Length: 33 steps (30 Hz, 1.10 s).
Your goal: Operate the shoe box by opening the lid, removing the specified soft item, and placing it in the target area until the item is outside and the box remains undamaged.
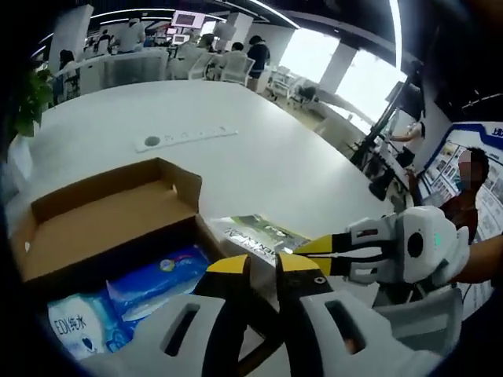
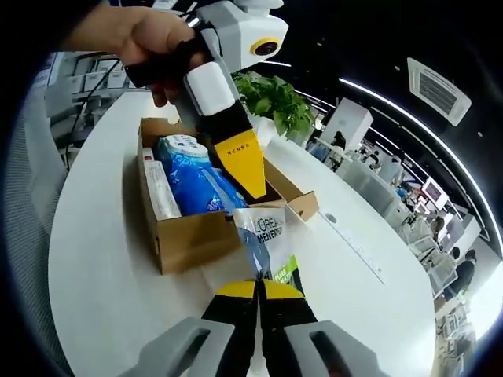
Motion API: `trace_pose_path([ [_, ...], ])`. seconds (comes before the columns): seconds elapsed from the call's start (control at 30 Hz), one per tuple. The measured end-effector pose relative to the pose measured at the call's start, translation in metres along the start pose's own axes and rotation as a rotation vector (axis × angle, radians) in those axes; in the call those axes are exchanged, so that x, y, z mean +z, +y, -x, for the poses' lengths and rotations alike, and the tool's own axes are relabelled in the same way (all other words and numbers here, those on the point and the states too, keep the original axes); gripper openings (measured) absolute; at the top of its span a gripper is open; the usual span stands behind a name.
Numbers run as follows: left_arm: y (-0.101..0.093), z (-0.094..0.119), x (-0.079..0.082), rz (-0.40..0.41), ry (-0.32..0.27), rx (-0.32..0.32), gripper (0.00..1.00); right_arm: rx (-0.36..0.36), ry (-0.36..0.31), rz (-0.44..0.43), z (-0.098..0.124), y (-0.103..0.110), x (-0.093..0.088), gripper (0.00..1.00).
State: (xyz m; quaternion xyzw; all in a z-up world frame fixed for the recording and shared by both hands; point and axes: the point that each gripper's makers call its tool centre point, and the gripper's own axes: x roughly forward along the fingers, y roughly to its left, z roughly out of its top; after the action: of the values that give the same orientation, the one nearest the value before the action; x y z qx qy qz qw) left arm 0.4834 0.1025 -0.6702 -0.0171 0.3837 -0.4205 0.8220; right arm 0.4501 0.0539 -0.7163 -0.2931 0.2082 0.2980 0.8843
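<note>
The brown shoe box (image 1: 102, 212) stands on the white table with its lid flap folded back. Blue wipe packs (image 1: 157, 279) lie inside it. My left gripper (image 1: 263, 265) hovers over the box's near edge, its yellow tips a narrow gap apart with nothing between them. My right gripper (image 1: 310, 250) comes in from the right, shut on a white-and-green soft sachet (image 1: 255, 236). In the right gripper view the sachet (image 2: 267, 232) sticks up from my right gripper (image 2: 258, 289), just outside the box (image 2: 196, 239). The left gripper (image 2: 253, 188) points down over the wipe packs (image 2: 196, 184).
The white table (image 1: 259, 149) stretches wide around the box. A white power strip (image 1: 185, 139) lies beyond it. A potted plant (image 2: 271, 98) stands behind the box. A hand (image 2: 149, 39) holds the left gripper. Desks, chairs and people fill the background.
</note>
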Motion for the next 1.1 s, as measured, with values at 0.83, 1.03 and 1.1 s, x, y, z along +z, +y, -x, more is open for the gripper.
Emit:
trace_pose_path([
  [0.83,0.070,0.096,-0.008,-0.020,-0.123,0.117,0.23,0.000,0.013,0.023,-0.003,-0.002,-0.004,0.00],
  [1.03,0.081,0.112,-0.013,-0.007,-0.141,0.148,0.24,0.006,0.017,0.032,-0.006,-0.001,-0.004,0.00],
  [1.1,0.085,0.116,-0.015,-0.001,-0.147,0.157,0.25,0.008,0.018,0.042,-0.007,0.000,-0.004,0.00],
])
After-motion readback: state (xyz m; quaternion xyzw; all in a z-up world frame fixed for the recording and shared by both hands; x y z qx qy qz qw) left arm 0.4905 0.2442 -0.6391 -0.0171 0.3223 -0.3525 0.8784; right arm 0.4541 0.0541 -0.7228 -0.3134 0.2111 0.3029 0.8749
